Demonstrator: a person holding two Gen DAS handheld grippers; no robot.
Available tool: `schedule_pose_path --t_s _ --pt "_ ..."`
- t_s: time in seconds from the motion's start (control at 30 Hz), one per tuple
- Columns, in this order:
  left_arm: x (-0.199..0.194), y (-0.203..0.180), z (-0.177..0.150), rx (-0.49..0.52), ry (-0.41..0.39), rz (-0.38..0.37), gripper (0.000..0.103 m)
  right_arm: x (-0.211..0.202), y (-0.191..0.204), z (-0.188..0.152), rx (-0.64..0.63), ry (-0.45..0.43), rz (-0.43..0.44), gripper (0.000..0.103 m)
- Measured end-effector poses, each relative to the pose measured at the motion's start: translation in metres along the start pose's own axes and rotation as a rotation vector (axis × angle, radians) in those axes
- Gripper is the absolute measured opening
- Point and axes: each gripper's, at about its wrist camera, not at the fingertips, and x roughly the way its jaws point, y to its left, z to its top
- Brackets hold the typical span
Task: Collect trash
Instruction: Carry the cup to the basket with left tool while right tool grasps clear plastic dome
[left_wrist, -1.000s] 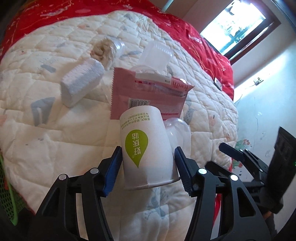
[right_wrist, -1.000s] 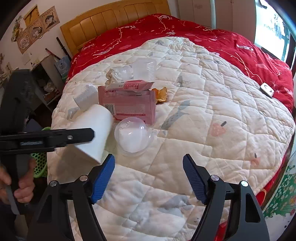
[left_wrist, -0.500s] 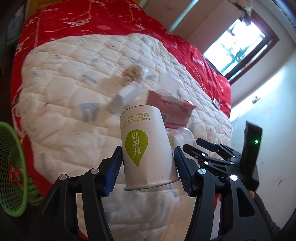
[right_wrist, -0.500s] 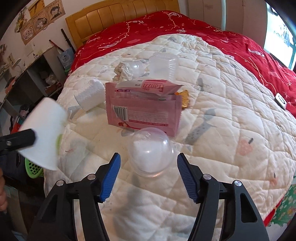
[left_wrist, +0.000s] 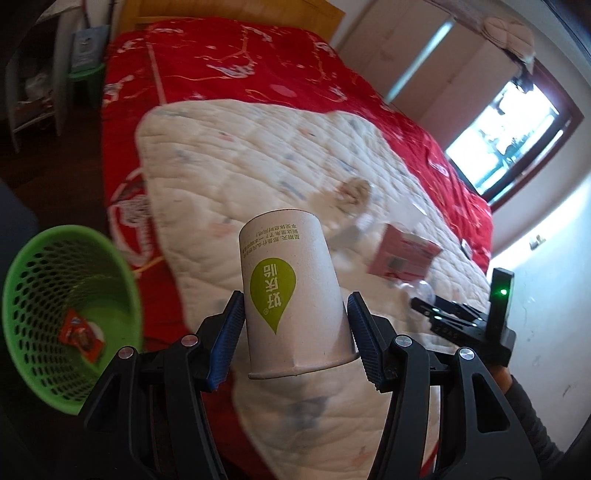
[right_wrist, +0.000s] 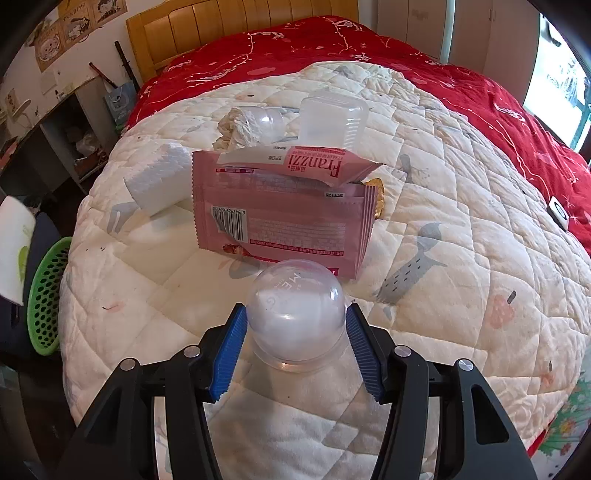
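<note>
My left gripper (left_wrist: 295, 332) is shut on a white paper cup (left_wrist: 291, 302) with a green drop logo, held bottom end forward in the air beside the bed. A green mesh basket (left_wrist: 37, 295) sits low on the left with a red wrapper (left_wrist: 81, 332) inside. My right gripper (right_wrist: 295, 332) is closing around a clear plastic dome (right_wrist: 295, 306) that rests on the white quilt (right_wrist: 461, 258); both blue pads touch the dome's sides. In the right wrist view the paper cup (right_wrist: 14, 251) shows at the left edge above the basket (right_wrist: 48, 295).
Behind the dome lie a pink Franzzi wrapper (right_wrist: 280, 221), a white foam block (right_wrist: 159, 181), a clear cup with crumpled tissue (right_wrist: 251, 125), a clear plastic tub (right_wrist: 332, 118) and a biscuit (right_wrist: 376, 195). A red bedspread (right_wrist: 480, 92) covers the far side.
My left gripper has carried the paper cup off the bed to the left, bringing the green basket into view. My right gripper moved onto the dome and its jaws narrowed around it.
</note>
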Motion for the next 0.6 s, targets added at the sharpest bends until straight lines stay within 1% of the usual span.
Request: schedule_pose_path --t_s 0.17,0.3,0.53,0.6 --pt "-0.017 0.036 -0.002 -0.046 -0.026 0.066 0.056 0.002 -0.001 0.0 0.008 -0.001 -0.005 0.054" --pt "-0.03 0.069 -0.006 -0.073 -0.037 0.158 0.056 -0.001 -0.002 -0.001 0.025 -0.012 -0.007 0.054" --pt "-0.036 0.124 -0.01 -0.148 -0.035 0.25 0.056 -0.028 0.004 -0.005 0.039 -0.041 0.015 0.054" --pt "-0.034 0.137 -0.01 -0.164 -0.032 0.272 0.056 -0.038 0.01 -0.006 0.04 -0.053 0.038 0.054"
